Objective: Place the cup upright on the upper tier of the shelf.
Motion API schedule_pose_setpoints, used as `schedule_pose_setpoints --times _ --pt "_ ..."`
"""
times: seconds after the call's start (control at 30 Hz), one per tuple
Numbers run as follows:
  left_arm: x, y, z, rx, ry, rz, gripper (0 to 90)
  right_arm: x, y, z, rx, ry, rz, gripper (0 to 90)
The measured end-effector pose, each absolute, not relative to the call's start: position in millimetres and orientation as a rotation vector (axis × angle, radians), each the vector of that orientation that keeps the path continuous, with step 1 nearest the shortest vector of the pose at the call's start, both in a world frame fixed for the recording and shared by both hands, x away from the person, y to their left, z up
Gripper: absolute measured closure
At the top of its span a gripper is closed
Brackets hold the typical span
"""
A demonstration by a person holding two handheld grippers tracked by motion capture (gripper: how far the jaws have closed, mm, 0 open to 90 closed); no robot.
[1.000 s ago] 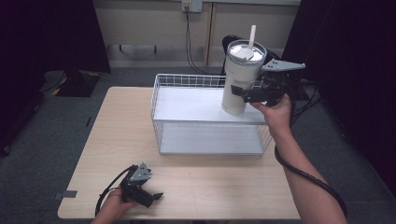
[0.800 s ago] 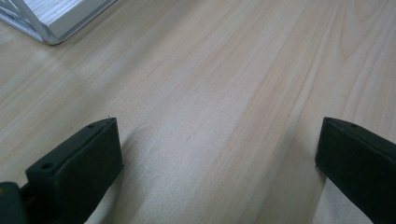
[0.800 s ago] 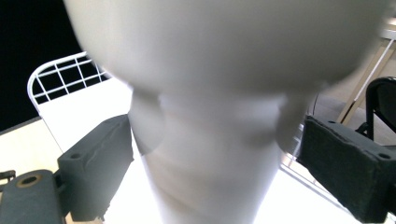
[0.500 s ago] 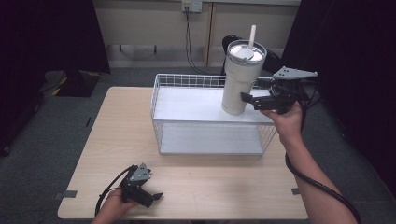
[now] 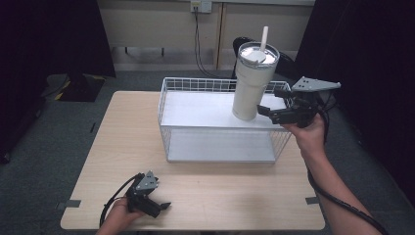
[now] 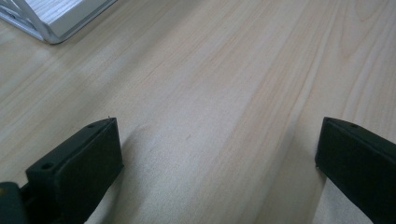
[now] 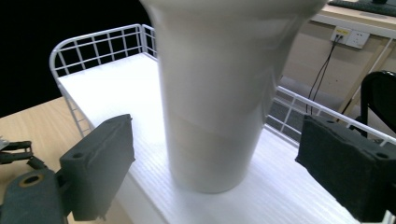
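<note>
A tall cream tumbler with a lid and a white straw stands upright on the white top shelf of a wire basket rack, near its right end. My right gripper is open just to the right of the cup, its jaws apart and off it. In the right gripper view the tumbler stands between and beyond the two spread black jaws. My left gripper rests open on the wooden table near the front left edge. The left gripper view has bare wood between its wide jaws.
The white wire rack has a lower shelf under the top one; a corner of it appears in the left gripper view. A black chair and a wall socket lie behind the table. Dark curtains flank both sides.
My right gripper has let go of the tumbler, opened, and drawn back to the right. The cup now stands on its own on the shelf. The left gripper has stayed put.
</note>
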State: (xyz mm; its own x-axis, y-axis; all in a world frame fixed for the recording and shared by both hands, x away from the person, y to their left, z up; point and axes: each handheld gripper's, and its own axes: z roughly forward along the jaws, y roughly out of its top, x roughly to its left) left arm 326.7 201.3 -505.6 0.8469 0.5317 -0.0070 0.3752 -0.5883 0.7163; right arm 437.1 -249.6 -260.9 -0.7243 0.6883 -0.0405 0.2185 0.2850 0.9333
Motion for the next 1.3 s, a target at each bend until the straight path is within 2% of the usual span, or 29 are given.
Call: schedule_pose_setpoints --times 1.3 --pt "327 201 -506 2.269 0.656 0.264 0.0 391 -224 -289 0.619 2.287 1.467 11.7"
